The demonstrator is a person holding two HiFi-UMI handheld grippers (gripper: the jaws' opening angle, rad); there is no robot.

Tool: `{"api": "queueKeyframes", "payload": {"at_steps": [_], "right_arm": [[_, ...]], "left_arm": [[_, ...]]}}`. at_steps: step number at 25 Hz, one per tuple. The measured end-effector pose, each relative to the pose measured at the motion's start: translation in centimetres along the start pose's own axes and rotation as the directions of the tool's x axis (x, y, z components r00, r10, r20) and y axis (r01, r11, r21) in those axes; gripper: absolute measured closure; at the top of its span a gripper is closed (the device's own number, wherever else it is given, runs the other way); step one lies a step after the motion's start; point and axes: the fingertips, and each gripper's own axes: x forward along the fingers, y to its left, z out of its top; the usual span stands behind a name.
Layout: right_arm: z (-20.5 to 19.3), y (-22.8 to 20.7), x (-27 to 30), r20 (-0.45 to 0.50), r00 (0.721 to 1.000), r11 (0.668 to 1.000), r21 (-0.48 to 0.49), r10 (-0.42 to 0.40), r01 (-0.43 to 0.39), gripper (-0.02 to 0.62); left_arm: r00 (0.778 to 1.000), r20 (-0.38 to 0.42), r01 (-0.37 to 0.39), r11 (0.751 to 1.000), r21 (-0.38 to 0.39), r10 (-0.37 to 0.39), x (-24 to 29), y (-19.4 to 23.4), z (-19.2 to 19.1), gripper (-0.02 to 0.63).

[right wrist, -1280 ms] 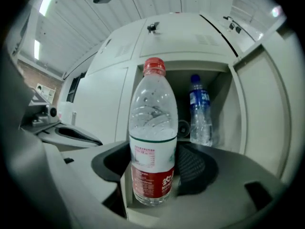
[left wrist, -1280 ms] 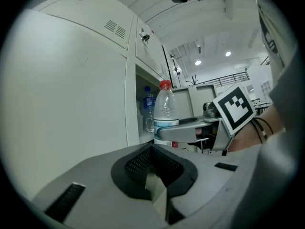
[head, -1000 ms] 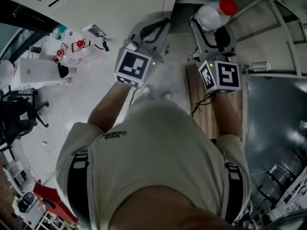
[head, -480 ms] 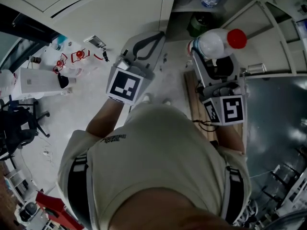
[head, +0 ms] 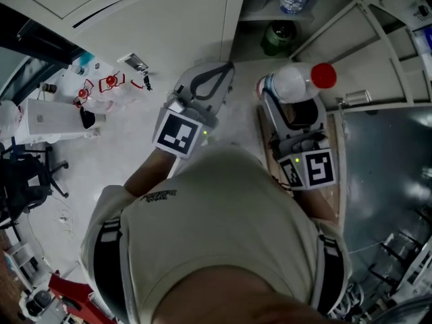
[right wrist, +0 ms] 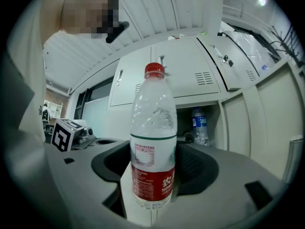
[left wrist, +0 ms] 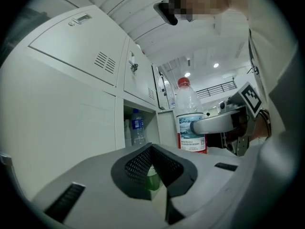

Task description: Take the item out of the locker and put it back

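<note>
Our right gripper [right wrist: 151, 182] clamps a clear plastic water bottle [right wrist: 153, 128], red-capped, with a red Chinese-lettered label; our left gripper [left wrist: 155, 168] holds its jaws closed, empty.

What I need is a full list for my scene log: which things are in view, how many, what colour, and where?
bottle with red cap: one, clear, red label, upright between the right gripper's jaws
bottle with blue label: one, clear, standing in the open locker
green thing: one, dark green, in the locker, lower than that bottle; too dim to name
lockers: a row, white, ahead; one compartment open
wooden board: one, brown, on the floor beneath the right gripper
box: one, white, floor at left
chair: one, black, far left
left gripper: grey, tips together, empty
right gripper: grey, closed on the bottle with red cap
</note>
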Motion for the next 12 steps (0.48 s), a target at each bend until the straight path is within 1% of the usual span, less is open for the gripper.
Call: {"api": "queueKeyframes", "payload": {"at_steps": [4,9,12], "right_arm": [[-0.15,0.12,-0.26,-0.008,1.0,1.0,-0.004,-0.001,0.0,0.296],[-0.2,0.66,-0.4,-0.014,1.0,1.0,0.0,0.017,-0.017,0.296],[-0.22,0.88,-0.59,-0.019,1.0,1.0,0.007,0.017,-0.016,0.296]], "left_arm": [[1.0,-0.005,0.002,1.0,0.002,-0.002,-0.01,-0.2,0.01,0.594],[1.0,0.003,0.031,1.0,-0.003,-0.031,-0.16,-0.75,0.2,0.594],[1.0,-0.005,0.02,1.0,-0.007,-0.02,-0.27,-0.62,-0.01,0.594]]}}
